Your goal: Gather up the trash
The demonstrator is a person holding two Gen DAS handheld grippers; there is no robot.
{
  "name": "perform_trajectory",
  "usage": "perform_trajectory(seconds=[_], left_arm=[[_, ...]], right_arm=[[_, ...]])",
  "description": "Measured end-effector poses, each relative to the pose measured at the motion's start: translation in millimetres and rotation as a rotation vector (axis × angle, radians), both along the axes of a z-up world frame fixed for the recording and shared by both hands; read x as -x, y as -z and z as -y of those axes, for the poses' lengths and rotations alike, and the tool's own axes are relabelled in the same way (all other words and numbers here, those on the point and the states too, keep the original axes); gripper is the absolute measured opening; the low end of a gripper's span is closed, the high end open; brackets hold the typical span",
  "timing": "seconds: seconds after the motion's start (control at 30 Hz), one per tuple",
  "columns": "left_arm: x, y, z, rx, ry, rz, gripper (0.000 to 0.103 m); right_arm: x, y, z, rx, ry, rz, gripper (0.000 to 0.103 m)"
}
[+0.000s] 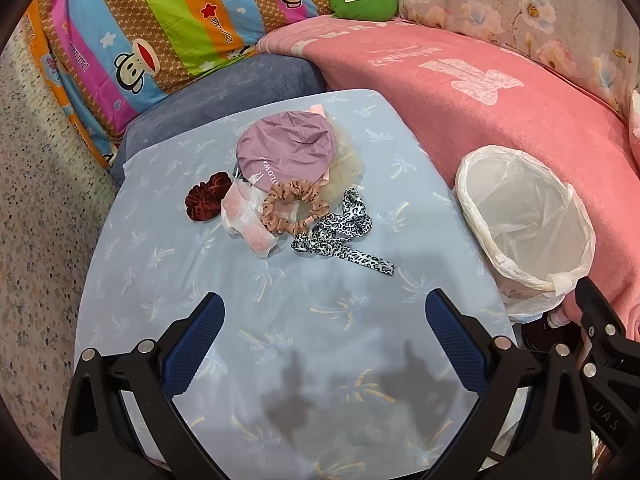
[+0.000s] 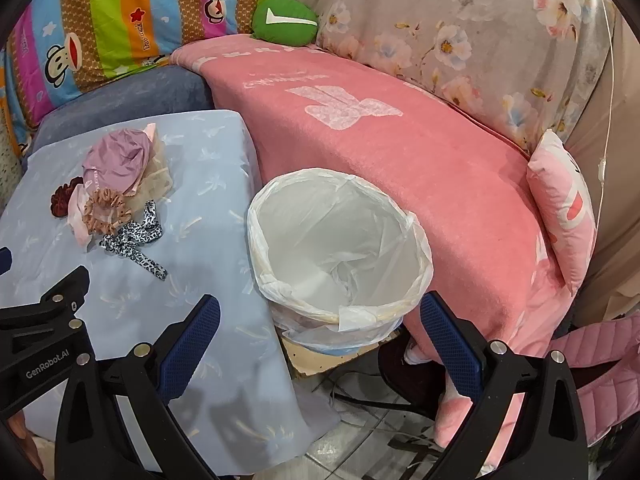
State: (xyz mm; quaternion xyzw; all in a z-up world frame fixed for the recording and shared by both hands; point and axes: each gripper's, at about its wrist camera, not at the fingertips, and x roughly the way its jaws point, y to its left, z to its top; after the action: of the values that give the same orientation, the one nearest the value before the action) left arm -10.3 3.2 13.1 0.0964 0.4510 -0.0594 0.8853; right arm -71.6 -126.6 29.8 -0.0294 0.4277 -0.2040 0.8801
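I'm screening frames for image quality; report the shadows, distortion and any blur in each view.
Left wrist view: two dark tool-shaped shadows fall on the blue tablecloth near the open left tool; heavy fisheye bending and black corners; the pile looks sharp. Right wrist view: softer shadows on the cloth, the same curved edges, the white bin liner bright but not blown out.

Thin glossy plastic liner (image 2: 340, 240); satiny purple cap (image 1: 286, 148); fuzzy pink blanket (image 1: 460, 92).

Hidden or cut-off parts, located relative to the bin (image 2: 340, 240). Bin base: concealed behind the blue tablecloth (image 2: 224, 184) edge and the liner (image 1: 516, 204). Left of the bin, the purple cap (image 1: 286, 150) covers most of a beige mesh item (image 1: 348, 168) and part of the pink-white wrapper (image 1: 244, 216); cap lettering illegible.
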Motion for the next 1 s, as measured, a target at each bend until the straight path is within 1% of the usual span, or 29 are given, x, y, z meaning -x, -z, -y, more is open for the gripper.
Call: perform_trajectory(seconds=[1.0], left_arm=[[5.8,-5.9,-1.1,0.017,0.014,0.018,0.096]], right_arm=[[5.0,-9.7,-2.0,0.015,0.008,0.018,0.097]])
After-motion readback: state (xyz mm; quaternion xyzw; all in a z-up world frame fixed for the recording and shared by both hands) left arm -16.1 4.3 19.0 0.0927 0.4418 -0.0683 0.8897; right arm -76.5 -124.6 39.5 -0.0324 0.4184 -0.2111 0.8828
